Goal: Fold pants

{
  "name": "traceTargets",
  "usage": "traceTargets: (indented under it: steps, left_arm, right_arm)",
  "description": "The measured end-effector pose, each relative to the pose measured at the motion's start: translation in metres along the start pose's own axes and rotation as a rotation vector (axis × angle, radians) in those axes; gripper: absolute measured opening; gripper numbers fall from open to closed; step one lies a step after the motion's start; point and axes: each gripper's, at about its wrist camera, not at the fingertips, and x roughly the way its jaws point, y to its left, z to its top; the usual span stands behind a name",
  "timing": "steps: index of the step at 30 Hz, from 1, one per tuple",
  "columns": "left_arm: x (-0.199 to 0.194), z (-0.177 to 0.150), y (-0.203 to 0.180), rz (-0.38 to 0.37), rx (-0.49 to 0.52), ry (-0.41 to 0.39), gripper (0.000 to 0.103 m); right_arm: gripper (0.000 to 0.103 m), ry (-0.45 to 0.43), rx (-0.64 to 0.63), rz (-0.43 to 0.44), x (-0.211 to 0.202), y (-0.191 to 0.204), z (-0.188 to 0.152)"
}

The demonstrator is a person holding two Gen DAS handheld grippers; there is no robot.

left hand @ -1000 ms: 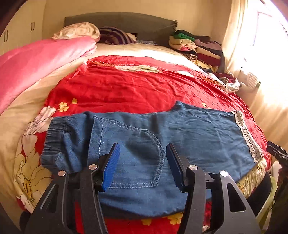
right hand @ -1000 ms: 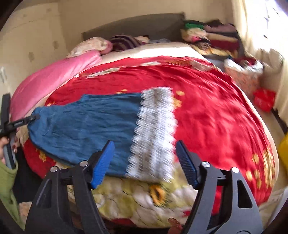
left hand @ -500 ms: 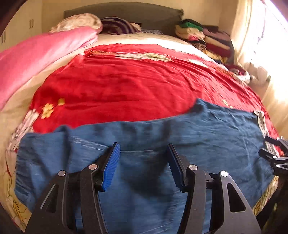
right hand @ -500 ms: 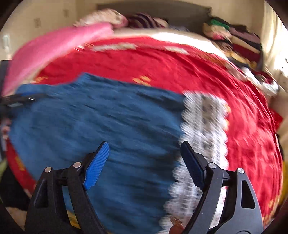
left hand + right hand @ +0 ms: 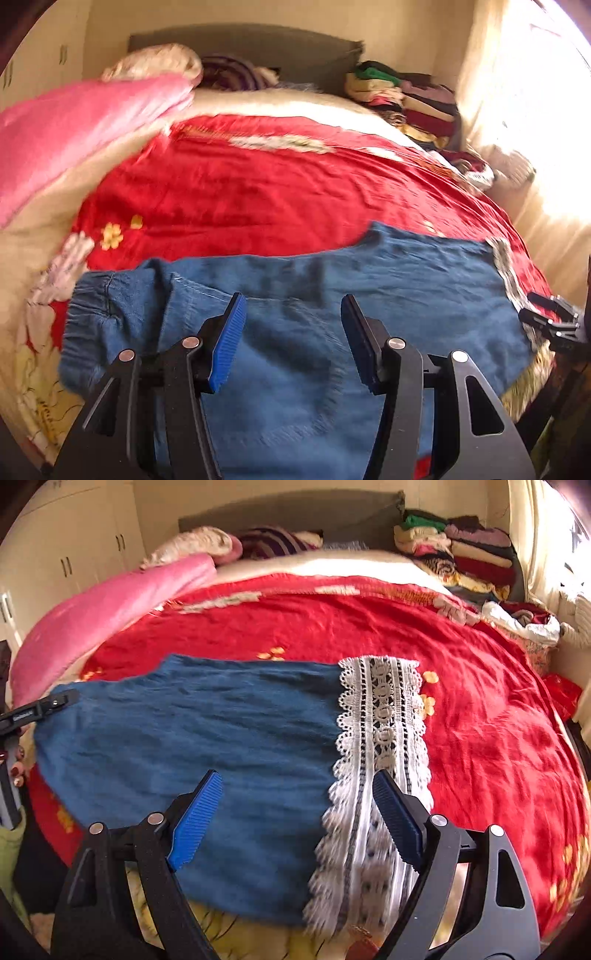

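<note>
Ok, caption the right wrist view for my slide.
Open right gripper above blue pants with lace hem.

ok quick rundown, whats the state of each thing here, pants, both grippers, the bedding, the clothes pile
pants: spread flat across the near bed edge, not yet folded
lace cuff: flat, at the right end
left gripper: open, over the pocket end, holding nothing
right gripper: open, over the cuff end, holding nothing
red sheet: spread, wrinkled
pink blanket: bunched along the left side
clothes pile: folded, stacked by the headboard
</note>
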Motion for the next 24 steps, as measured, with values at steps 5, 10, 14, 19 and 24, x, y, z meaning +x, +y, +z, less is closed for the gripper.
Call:
traceTargets:
  steps: [5, 10, 14, 19, 24]
  left_arm:
    - [-0.006, -0.022, -0.03, -0.015, 0.075, 0.038, 0.099]
    - [-0.003, -0.043, -0.046, -0.01, 0.156, 0.082, 0.098]
    - [0.008, -0.056, -0.047, 0.019, 0.169, 0.123, 0.098]
    - [0.022, -0.069, -0.05, 0.052, 0.211, 0.144, 0.099]
    - [0.015, -0.065, -0.047, 0.033, 0.199, 0.139, 0.098]
  right_arm:
    - [0.084, -0.014, -0.055, -0.002, -0.021, 0.022, -0.011]
    - [0.084, 0.029, -0.065, 0.008, -0.02, 0.032, -0.028]
    - [0.084, 0.09, -0.04, -0.007, -0.006, 0.033, -0.039]
    - [0.085, 0.14, -0.029, -0.026, 0.007, 0.032, -0.047]
    - [0.085, 0.115, -0.009, -0.005, -0.001, 0.028, -0.047]
